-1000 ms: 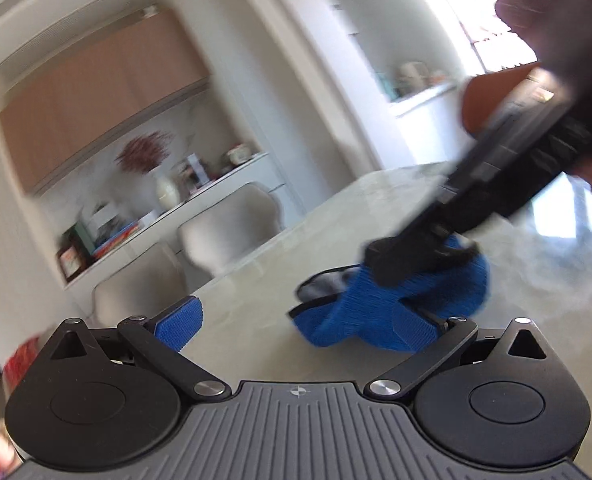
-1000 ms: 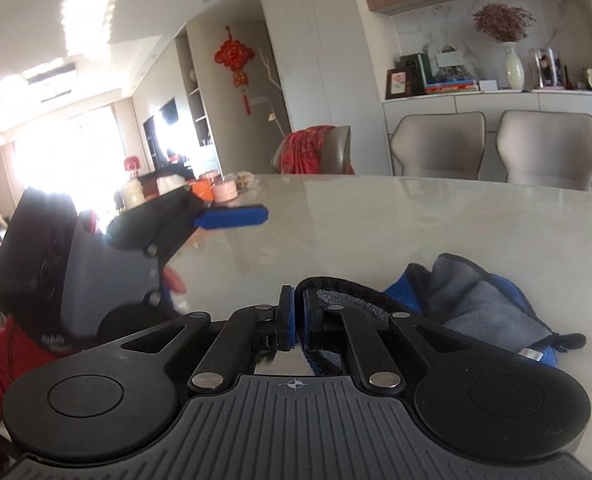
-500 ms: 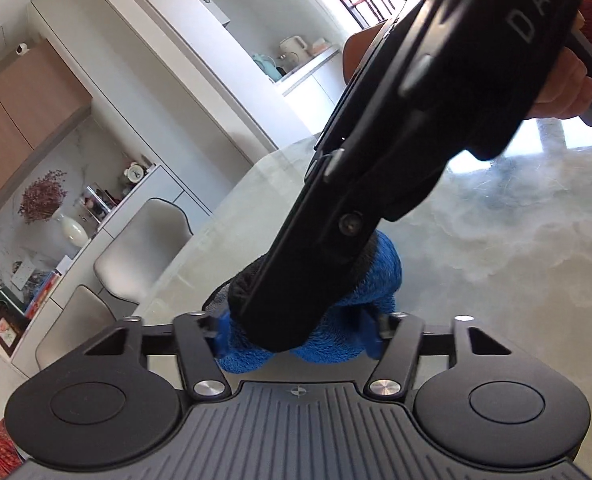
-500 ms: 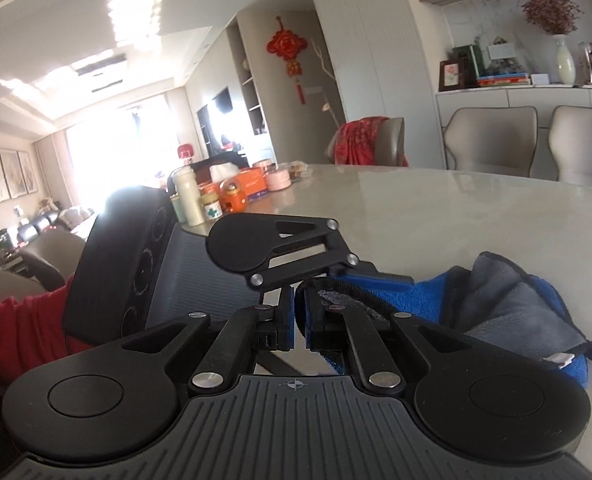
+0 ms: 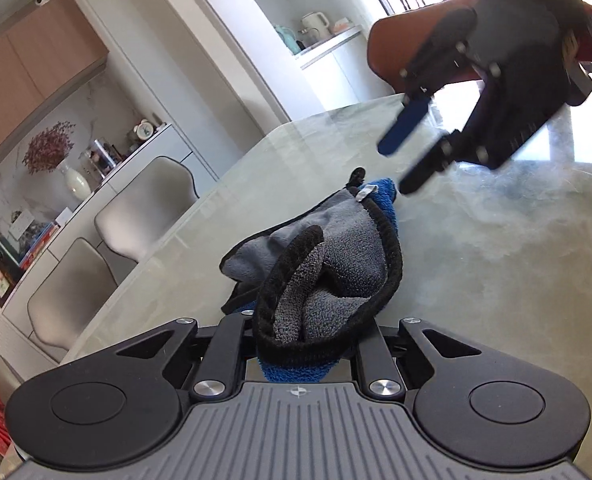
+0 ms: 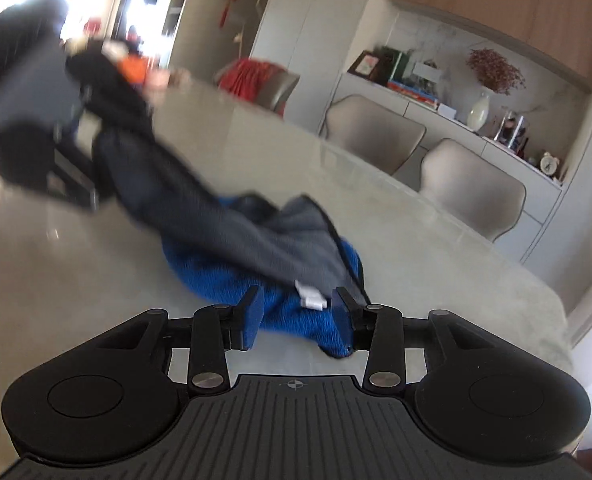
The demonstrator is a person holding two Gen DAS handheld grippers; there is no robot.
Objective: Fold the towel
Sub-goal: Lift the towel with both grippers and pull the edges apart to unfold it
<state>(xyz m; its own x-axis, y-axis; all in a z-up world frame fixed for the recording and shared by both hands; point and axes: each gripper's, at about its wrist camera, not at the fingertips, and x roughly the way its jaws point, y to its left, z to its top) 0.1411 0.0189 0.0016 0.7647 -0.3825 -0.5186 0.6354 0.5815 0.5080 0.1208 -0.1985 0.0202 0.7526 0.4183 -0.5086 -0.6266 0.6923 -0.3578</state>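
A blue and grey towel (image 5: 335,240) with a black hem lies crumpled on the pale marble table (image 5: 475,280). My left gripper (image 5: 301,344) is shut on a bunched edge of the towel, whose cloth fills the gap between the fingers. In the right wrist view the towel (image 6: 264,256) stretches from the left gripper (image 6: 84,92), blurred at upper left, down to the heap. My right gripper (image 6: 296,316) is open, its blue pads on either side of the towel's near end with the white tag (image 6: 311,295). It also shows in the left wrist view (image 5: 411,152), above the towel's far end.
Two grey chairs (image 6: 427,160) stand along the table's far side before a white sideboard with a vase (image 6: 479,110) and books. A chair with red cloth (image 6: 256,80) stands at the table's end. A brown chair (image 5: 415,52) is at the far side.
My right gripper has opened, let go of the towel and moved to its far end. My left gripper has closed on the towel edge and pulled it up and away.
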